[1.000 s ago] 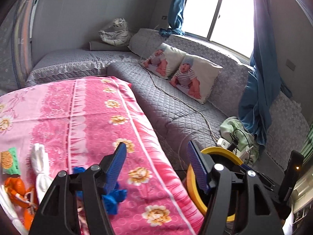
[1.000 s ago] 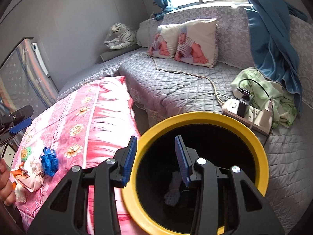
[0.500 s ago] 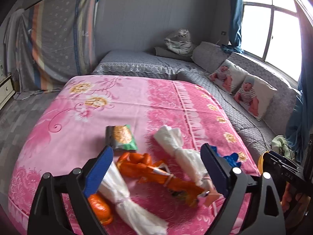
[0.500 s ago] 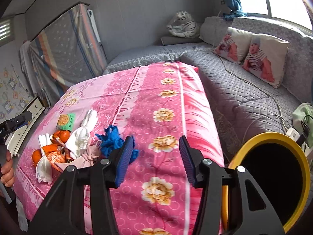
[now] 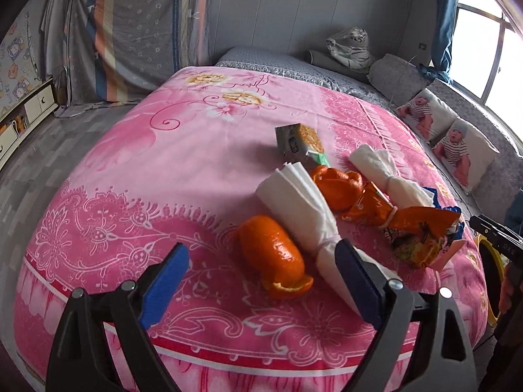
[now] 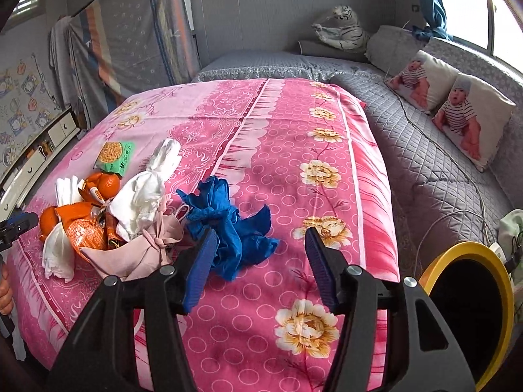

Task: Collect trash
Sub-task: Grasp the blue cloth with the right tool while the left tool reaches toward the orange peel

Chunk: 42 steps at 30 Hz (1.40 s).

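Left wrist: orange peel (image 5: 273, 254) lies between wide jaws.

My left gripper (image 5: 261, 281) fills the bottom of its own view, both black arms rising from six o'clock and tilted downward. Its jaws stand wide apart, with nothing pinched between the blue pads (image 5: 165, 289). My right gripper (image 6: 258, 263) also points downward, its arms spreading from six o'clock, and its jaws are opening with nothing pressed between them. In the right view, at nine o'clock, I see the tip of my left gripper, with a bit of my left hand (image 6: 5, 292) below it.
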Tool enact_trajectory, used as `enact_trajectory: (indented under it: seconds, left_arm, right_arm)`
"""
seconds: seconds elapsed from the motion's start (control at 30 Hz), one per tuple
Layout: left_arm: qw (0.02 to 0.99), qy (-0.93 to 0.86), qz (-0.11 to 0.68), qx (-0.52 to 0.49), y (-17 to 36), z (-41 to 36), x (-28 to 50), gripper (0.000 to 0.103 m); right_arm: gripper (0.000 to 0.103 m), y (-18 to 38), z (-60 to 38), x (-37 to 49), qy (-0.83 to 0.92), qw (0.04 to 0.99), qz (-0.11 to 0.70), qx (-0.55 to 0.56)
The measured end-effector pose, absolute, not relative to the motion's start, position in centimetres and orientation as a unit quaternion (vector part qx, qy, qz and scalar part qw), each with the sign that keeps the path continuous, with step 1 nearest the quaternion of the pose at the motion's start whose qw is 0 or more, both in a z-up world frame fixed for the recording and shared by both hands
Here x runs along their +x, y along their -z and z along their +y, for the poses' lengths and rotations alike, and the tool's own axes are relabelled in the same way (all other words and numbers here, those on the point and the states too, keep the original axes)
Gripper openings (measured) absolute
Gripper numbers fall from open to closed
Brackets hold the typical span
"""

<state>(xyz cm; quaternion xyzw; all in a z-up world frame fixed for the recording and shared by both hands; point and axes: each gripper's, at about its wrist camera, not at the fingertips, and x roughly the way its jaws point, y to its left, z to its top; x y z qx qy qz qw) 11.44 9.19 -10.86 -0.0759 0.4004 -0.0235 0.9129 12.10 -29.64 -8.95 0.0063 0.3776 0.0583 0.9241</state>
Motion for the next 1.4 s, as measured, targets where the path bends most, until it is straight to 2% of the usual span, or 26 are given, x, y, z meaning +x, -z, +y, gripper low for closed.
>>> enact_trajectory:
  seconds: [0.57, 0.77, 0.97, 1.1, 1.17, 1.23, 1.37, 1.4]
  left_arm:
    - [0.896, 0.037, 0.438, -0.071, 13.0, 8.9, 13.2, 0.086]
    - [0.887, 0.035, 0.453, -0.079, 13.8, 9.1, 14.1, 0.079]
    - [0.888, 0.036, 0.454, -0.071, 14.0, 9.1, 14.5, 0.078]
    - [0.886, 0.037, 0.456, -0.074, 13.9, 9.1, 15.1, 0.069]
    - [0.885, 0.04, 0.457, -0.073, 13.9, 9.1, 15.5, 0.064]
    - [0.885, 0.043, 0.459, -0.07, 14.0, 8.9, 15.8, 0.053]
    - [0.886, 0.04, 0.457, -0.063, 13.9, 8.6, 15.9, 0.048]
    - [0.886, 0.04, 0.457, -0.065, 13.9, 8.6, 15.8, 0.046]
  right_arm:
    - [0.054, 10.6, -27.3, 13.7, -0.079, 0.912, 0.401, -0.045]
    - [0.054, 11.5, -26.8, 14.8, -0.083, 0.906, 0.412, -0.054]
    - [0.054, 12.2, -26.3, 15.8, -0.088, 0.901, 0.421, -0.057]
    - [0.053, 12.6, -25.9, 16.4, -0.091, 0.898, 0.426, -0.063]
    - [0.049, 12.8, -25.8, 16.7, -0.094, 0.897, 0.428, -0.06]
    - [0.04, 12.9, -25.6, 16.8, -0.098, 0.895, 0.431, -0.062]
    - [0.021, 12.9, -25.4, 16.7, -0.106, 0.895, 0.43, -0.06]
    - [0.019, 12.9, -25.5, 16.7, -0.107, 0.895, 0.429, -0.058]
